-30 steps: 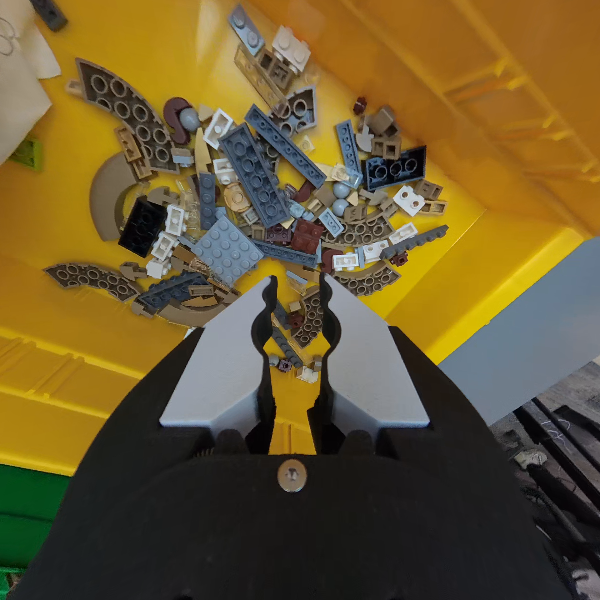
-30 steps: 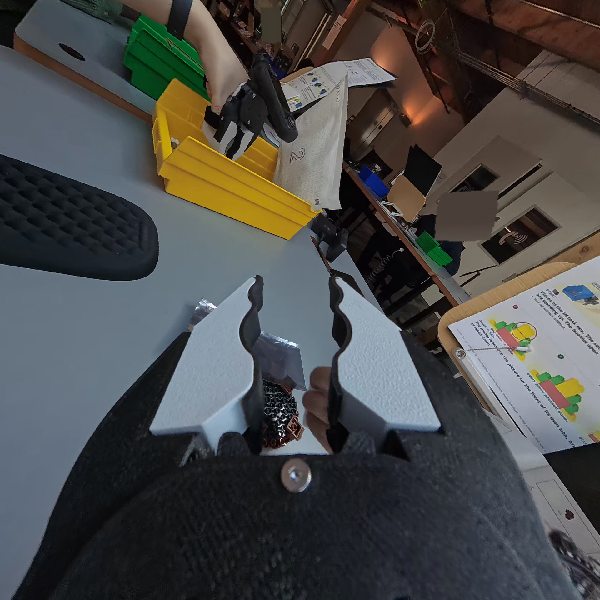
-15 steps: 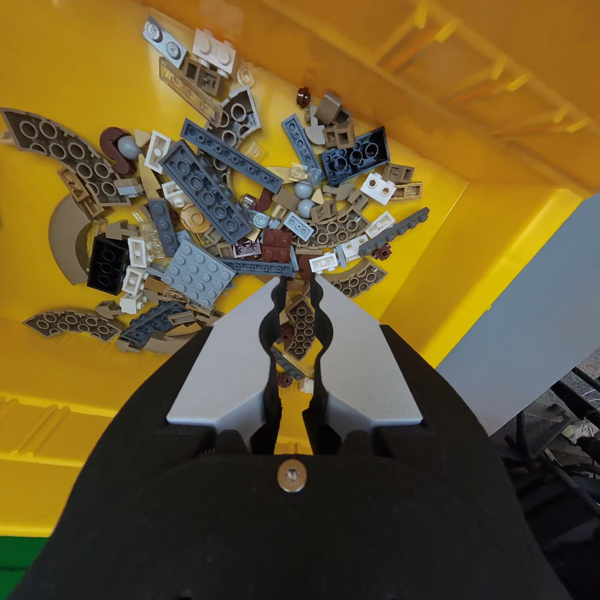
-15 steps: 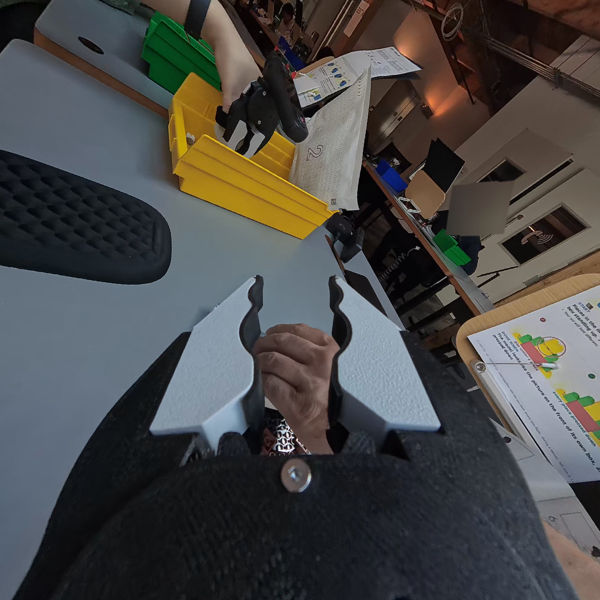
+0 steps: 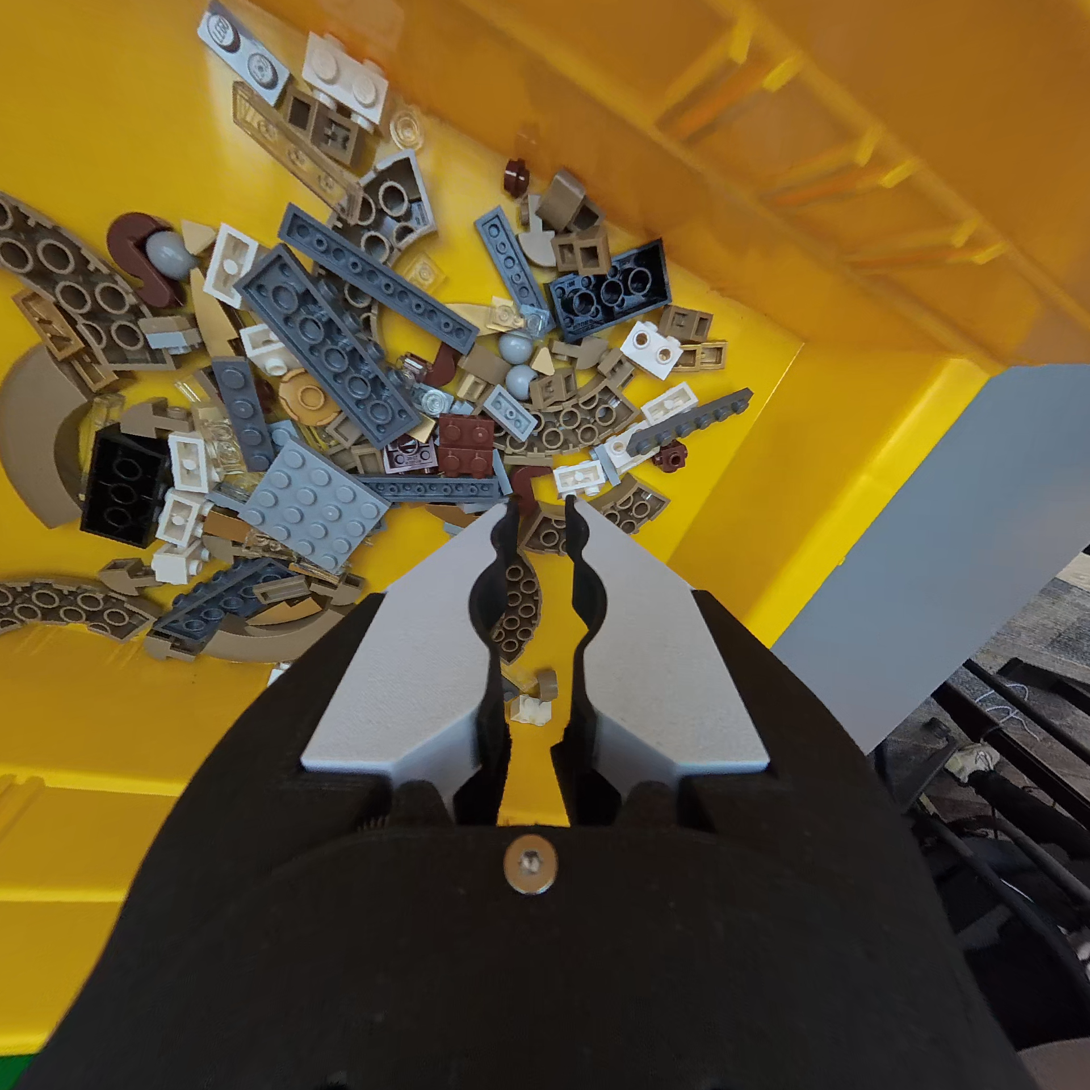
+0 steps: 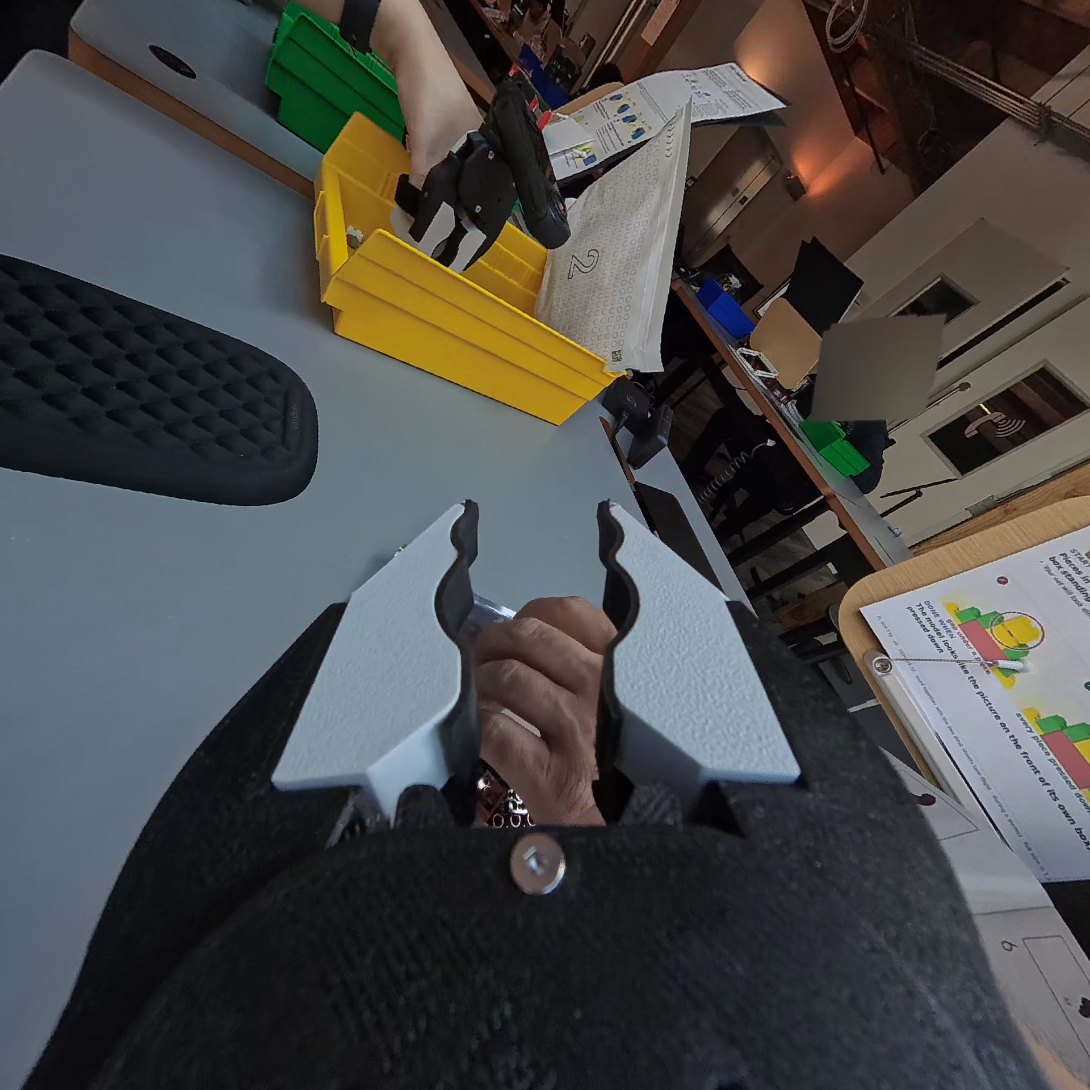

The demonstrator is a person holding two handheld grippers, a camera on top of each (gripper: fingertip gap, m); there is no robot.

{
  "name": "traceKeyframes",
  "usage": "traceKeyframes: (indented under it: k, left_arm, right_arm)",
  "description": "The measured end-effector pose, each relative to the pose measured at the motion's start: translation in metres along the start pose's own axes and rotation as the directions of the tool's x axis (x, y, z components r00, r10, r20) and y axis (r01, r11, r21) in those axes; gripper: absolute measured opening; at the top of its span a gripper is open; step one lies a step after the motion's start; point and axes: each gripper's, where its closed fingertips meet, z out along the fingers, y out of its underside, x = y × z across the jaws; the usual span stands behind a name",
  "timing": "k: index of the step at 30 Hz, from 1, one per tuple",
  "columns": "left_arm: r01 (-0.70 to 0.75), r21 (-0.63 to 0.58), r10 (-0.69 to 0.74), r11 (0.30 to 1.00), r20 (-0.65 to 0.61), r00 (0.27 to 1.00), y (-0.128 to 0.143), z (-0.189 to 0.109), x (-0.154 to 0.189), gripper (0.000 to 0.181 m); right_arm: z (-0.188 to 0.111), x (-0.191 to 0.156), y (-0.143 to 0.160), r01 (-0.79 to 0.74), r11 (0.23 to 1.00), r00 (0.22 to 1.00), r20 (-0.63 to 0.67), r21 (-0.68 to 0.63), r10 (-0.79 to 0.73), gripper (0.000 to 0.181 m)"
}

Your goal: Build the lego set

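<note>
Dozens of lego pieces lie heaped in the yellow bin on the desk. Left hand-held gripper hovers just above them, jaws slightly parted and empty, over a curved tan plate. Right hand-held gripper is wide open, empty, with a hand beneath. Picking a piece seems underway; next calls for lowering and closing.

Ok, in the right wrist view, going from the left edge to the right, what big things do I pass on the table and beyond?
Black mesh pad → yellow bin → white padded envelope → instruction sheet.
</note>
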Motion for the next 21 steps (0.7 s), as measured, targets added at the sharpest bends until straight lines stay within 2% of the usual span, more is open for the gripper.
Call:
traceKeyframes:
  k: [6, 10, 21]
  left_arm:
    - [0.020, 0.005, -0.021, 1.000, 0.013, 1.000, 0.002, 0.001, -0.013, 0.016]
    - [0.004, 0.027, -0.004, 1.000, -0.004, 1.000, -0.002, 0.001, -0.008, 0.012]
    - [0.025, 0.011, -0.025, 1.000, 0.015, 1.000, -0.003, 0.004, -0.007, 0.014]
  right_arm:
    - [0.001, -0.001, 0.001, 0.004, 1.000, 1.000, 0.002, -0.008, -0.004, 0.041]
    - [0.000, 0.000, 0.001, -0.002, 1.000, 1.000, 0.000, -0.006, 0.002, 0.041]
    - [0.000, -0.001, 0.003, 0.005, 1.000, 1.000, 0.003, -0.017, -0.005, 0.041]
